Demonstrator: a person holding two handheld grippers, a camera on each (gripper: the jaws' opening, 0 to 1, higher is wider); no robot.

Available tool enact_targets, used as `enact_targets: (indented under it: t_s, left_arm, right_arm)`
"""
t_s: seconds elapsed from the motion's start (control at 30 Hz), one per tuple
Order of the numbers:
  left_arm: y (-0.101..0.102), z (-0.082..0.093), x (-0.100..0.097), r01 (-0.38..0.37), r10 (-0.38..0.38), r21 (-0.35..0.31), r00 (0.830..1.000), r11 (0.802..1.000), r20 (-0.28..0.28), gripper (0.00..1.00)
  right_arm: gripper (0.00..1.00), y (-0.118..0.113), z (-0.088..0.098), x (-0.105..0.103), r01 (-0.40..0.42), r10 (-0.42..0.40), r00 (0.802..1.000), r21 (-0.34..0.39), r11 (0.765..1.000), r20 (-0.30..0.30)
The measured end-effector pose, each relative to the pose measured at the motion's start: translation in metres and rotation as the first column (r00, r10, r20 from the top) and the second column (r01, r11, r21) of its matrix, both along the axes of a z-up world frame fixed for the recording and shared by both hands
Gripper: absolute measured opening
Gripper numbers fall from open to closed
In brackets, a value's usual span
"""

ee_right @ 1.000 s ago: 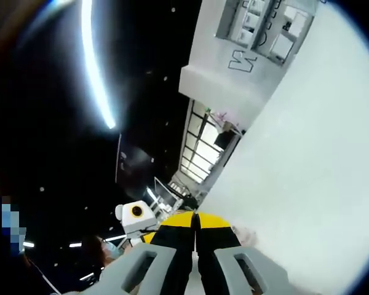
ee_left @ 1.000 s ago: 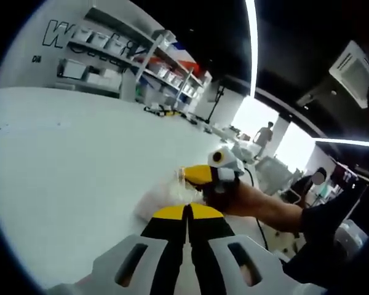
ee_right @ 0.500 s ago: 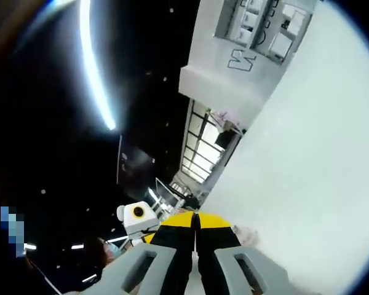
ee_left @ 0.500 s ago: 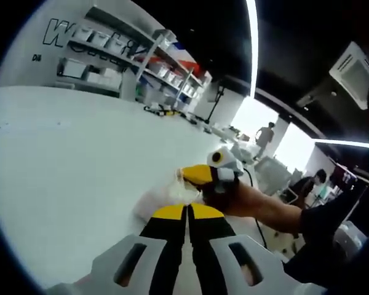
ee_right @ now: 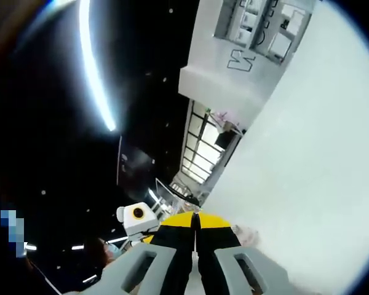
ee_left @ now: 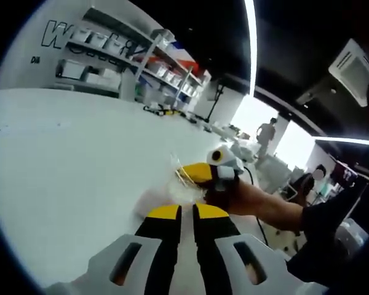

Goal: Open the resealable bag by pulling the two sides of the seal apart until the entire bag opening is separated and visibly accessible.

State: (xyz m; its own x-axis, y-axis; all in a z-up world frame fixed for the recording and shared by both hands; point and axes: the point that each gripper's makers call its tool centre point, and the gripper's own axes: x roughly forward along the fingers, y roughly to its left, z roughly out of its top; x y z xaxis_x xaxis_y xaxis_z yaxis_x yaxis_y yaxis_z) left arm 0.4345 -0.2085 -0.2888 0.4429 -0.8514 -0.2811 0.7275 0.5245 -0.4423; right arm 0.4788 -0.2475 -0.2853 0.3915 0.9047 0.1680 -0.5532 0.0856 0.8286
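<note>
R gripper [ee_right: 196, 216] pinches bag [ee_left: 183, 184].

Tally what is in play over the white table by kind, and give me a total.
Grippers: 2, the left gripper and the right gripper, which also shows in its own view.
Clear resealable bags: 1, the bag, lying crumpled between them.
White tables: 1, the table.
Total: 4.

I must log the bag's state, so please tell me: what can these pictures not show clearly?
- Left gripper view: bag clear and blurred; seal state unreadable.
- Same view: right hand-held gripper covers part of the bag.
- Right gripper view: right hand-held gripper hides its grip; a scrap of bag shows.
</note>
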Motion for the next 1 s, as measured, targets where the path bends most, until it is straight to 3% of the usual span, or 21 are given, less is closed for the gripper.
enact_targets:
  t_s: [0.47, 1.0]
  left_arm:
    - [0.0051, 0.0005, 0.0078, -0.014, 0.013, 0.01, 0.999, 1.0, 0.032, 0.19]
    - [0.008, 0.0021, 0.008, -0.016, 0.016, 0.008, 0.998, 1.0, 0.063, 0.23]
  right_arm:
    - [0.0, 0.0004, 0.0004, -0.0014, 0.0, 0.0, 1.0, 0.002, 1.0, -0.003]
    - [0.0, 0.0002, 0.0002, -0.0029, 0.001, -0.001, 1.0, 0.004, 1.0, -0.007]
